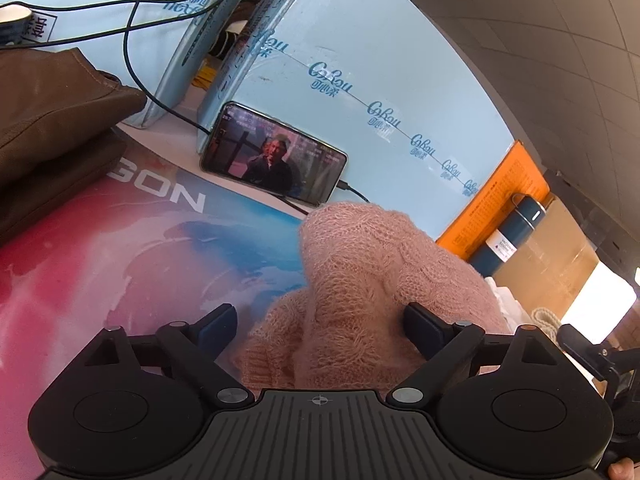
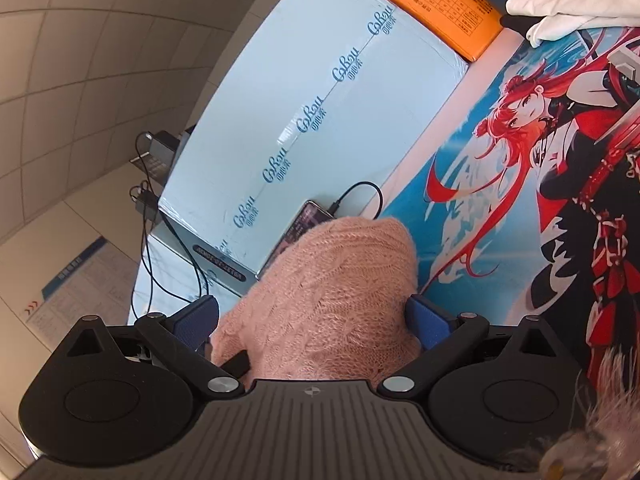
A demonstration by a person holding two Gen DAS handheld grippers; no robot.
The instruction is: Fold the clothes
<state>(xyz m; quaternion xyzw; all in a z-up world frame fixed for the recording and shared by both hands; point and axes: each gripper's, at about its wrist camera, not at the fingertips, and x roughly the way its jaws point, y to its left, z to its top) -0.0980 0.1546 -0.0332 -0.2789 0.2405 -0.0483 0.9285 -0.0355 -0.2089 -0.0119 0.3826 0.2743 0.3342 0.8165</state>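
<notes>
Glossy printed mat, fuzzy cable-knit sweater (pink)

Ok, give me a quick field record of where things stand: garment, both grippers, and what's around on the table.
garment: pink knit sweater, bunched on the printed mat
left gripper: jaws wide, sweater between them, pads not pressing it
right gripper: jaws wide around the sweater; contact unclear
other clothes: brown garment at the mat's far-left edge; white cloth
nearby: phone with cable, leaning on a light blue box
</notes>
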